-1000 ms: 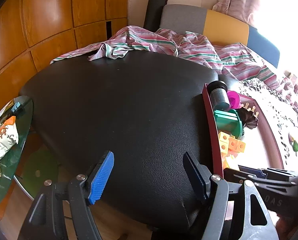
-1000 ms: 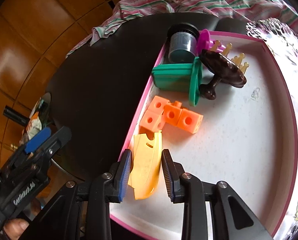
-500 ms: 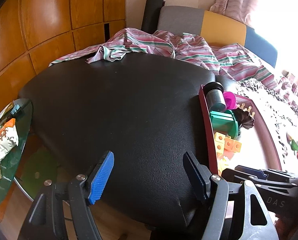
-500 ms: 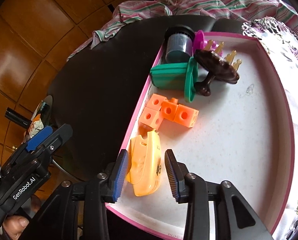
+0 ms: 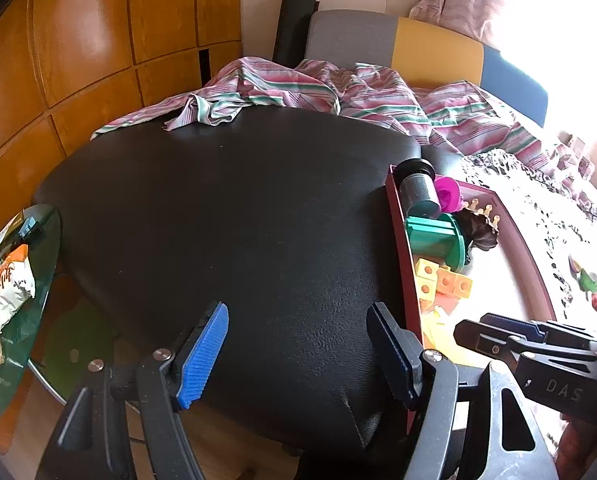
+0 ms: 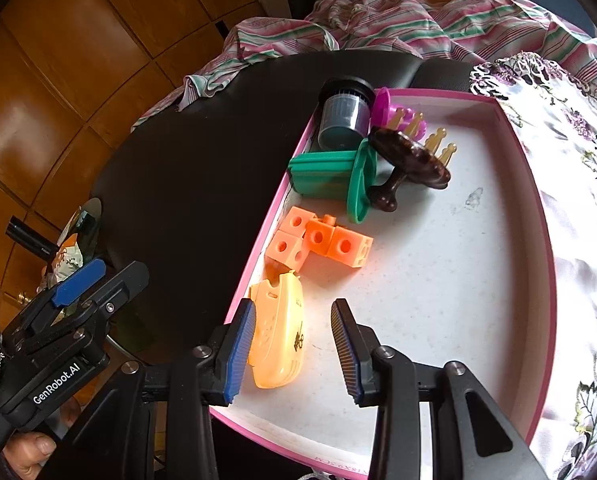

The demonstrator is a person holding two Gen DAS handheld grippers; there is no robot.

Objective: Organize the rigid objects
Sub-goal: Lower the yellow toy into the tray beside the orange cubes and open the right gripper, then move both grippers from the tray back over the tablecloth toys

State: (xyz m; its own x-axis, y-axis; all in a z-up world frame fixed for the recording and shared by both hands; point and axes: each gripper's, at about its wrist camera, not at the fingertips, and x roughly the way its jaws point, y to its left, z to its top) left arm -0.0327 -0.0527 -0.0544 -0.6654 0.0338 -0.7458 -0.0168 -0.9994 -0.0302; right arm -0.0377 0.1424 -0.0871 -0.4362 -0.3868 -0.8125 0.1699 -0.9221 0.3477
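Two grippers are seen: the right gripper (image 6: 294,350), jaws just opened, straddles the yellow toy (image 6: 278,340) lying in the pink tray (image 6: 546,280); the left gripper (image 5: 298,354) is held apart over the black cushion (image 5: 226,216).

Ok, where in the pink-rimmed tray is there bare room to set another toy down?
The pink-rimmed tray is bare across its middle and right, from the orange linked cubes to the right wall. The left edge is crowded: cubes, green plastic holder, yellow flat toy.
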